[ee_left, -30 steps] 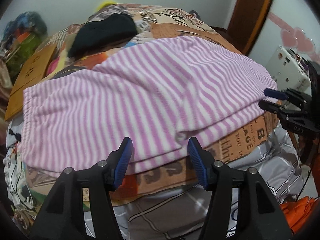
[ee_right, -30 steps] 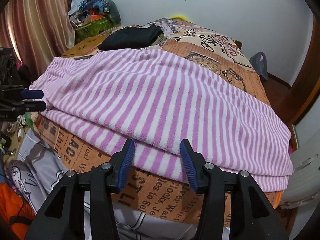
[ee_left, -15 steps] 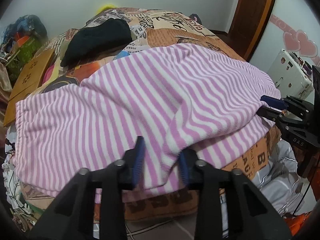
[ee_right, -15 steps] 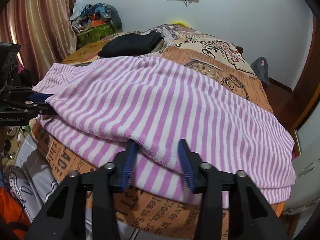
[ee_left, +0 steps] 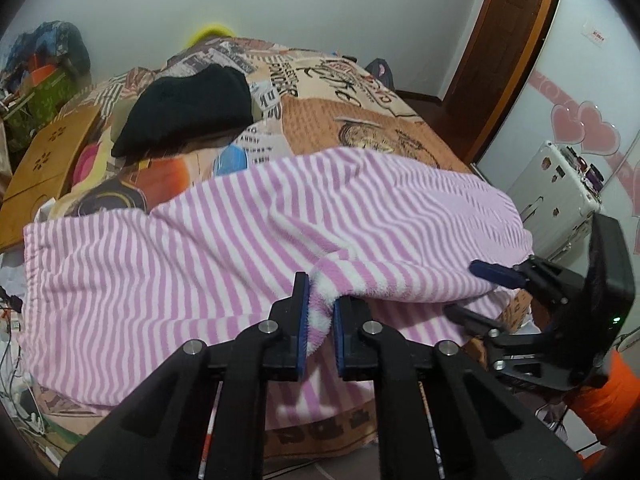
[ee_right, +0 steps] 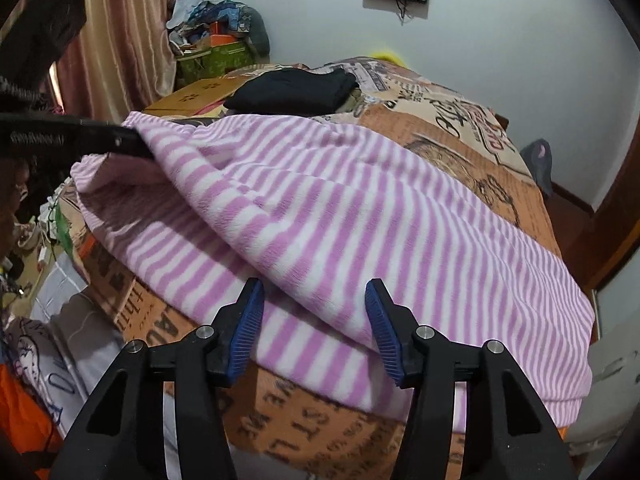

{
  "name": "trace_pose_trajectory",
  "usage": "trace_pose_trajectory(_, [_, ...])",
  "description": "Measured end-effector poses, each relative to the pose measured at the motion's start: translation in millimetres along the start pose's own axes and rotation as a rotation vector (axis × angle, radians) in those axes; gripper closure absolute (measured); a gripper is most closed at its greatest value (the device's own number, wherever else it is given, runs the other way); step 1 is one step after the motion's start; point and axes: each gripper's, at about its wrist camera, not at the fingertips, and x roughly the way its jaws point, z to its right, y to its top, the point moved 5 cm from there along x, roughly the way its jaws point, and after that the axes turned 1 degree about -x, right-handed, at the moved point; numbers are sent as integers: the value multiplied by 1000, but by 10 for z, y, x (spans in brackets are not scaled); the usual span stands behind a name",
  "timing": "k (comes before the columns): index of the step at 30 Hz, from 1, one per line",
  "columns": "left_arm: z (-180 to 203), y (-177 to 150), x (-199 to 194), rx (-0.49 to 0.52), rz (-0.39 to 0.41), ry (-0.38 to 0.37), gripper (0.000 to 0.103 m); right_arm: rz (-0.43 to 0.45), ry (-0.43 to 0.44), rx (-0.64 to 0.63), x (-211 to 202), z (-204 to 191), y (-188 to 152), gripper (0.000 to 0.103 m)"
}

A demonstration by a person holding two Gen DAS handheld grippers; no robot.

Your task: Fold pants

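Note:
Pink-and-white striped pants [ee_left: 200,240] lie folded lengthwise across the near end of the bed. My left gripper [ee_left: 320,312] is closing, its blue pads pressing a bunched edge of the top layer and holding it raised off the layer below. In the right wrist view the left gripper [ee_right: 144,148] holds that lifted edge at the far left. My right gripper [ee_right: 314,320] is opening; the top layer's hem of the pants [ee_right: 360,208] lies between its pads without being pinched. From the left wrist view, the right gripper [ee_left: 462,289] straddles the hem at the right.
A black folded garment [ee_left: 188,108] lies farther back on the printed bedcover [ee_left: 360,128]. A wooden board [ee_left: 48,160] sits at the bed's left side. A white suitcase [ee_left: 560,192] and a brown door [ee_left: 512,40] are to the right; curtains [ee_right: 112,40] hang on the left.
The left gripper went from wide open to pinching the top layer's edge and lifted it up and inward. The right gripper narrowed on the hem, then widened again.

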Motion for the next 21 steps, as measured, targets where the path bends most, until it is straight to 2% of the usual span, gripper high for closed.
trace_pose_trajectory(6, [26,8,-94,8,16,-8,94,15,-25,59,42,155,52,54])
trace_pose_trajectory(9, [20,-29,-129,10,17,-18,94,24,-71,74,-4,283,19,69])
trace_pose_trajectory(11, [28,-65,-126,12,10,-24,94,16,-87,86,-14,374,-32,87])
trace_pose_trajectory(14, [49,-124,-96,22,-5,-20,94,21,-104,102,-61,466,-101,94])
trace_pose_trajectory(21, [146,-276,-112,64,-31,-11,95,74,-119,105,-345,492,-146,97])
